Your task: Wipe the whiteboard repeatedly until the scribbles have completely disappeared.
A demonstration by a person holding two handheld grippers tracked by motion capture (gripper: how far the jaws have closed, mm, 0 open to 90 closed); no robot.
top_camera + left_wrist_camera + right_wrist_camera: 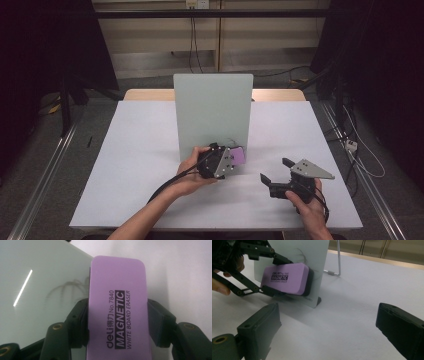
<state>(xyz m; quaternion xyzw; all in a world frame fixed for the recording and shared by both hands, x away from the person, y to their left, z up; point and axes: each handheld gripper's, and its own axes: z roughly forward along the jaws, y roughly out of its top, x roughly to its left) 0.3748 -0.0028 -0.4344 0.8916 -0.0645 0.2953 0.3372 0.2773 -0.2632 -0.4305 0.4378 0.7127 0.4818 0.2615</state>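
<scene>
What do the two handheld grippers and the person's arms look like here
Both the left gripper and the right gripper are black with two blocky jaws, brass-coloured pivot screws and a grey three-cornered plate on top. A black cable trails from the left one. The forearms are bare, with no sleeves visible.

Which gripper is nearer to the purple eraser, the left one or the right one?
The left. The left gripper is shut on the purple eraser against the upright whiteboard. The right gripper stands open over the table, apart from the eraser.
</scene>
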